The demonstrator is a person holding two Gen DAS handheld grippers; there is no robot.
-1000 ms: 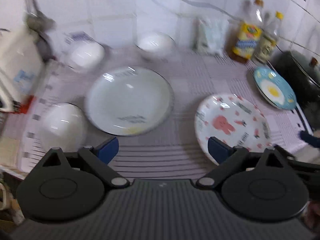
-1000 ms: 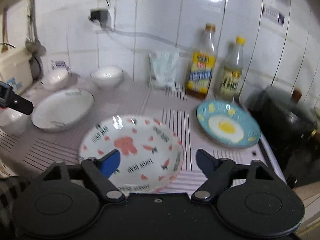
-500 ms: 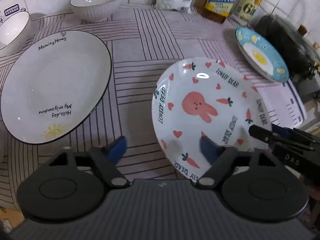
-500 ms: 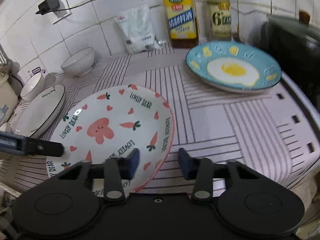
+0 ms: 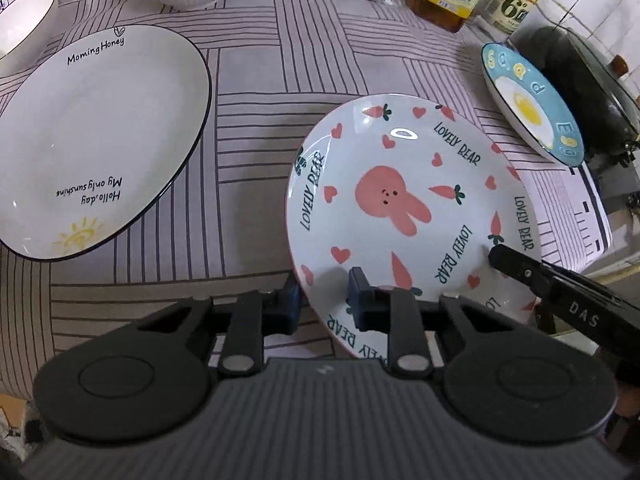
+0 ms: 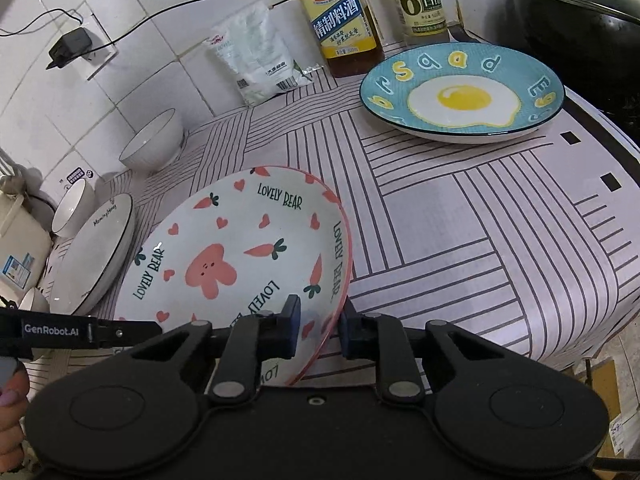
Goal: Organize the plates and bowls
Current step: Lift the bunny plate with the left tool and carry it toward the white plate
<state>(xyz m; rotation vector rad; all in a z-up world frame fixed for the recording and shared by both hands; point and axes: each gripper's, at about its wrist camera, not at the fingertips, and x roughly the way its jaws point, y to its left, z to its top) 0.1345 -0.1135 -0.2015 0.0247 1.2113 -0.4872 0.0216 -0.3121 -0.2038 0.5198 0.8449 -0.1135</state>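
The rabbit plate (image 5: 404, 208) is tilted above the striped cloth (image 6: 460, 240), its rim clamped at opposite sides between the nearly closed fingers of the left gripper (image 5: 324, 300) and right gripper (image 6: 318, 328).

rabbit plate (image 5: 404, 204) between sun plate (image 5: 92, 132), egg plate (image 5: 528, 108).

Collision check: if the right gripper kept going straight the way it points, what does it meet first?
The right gripper already straddles the bunny plate rim, so that plate first. Past it, probably striped cloth; depth unclear.
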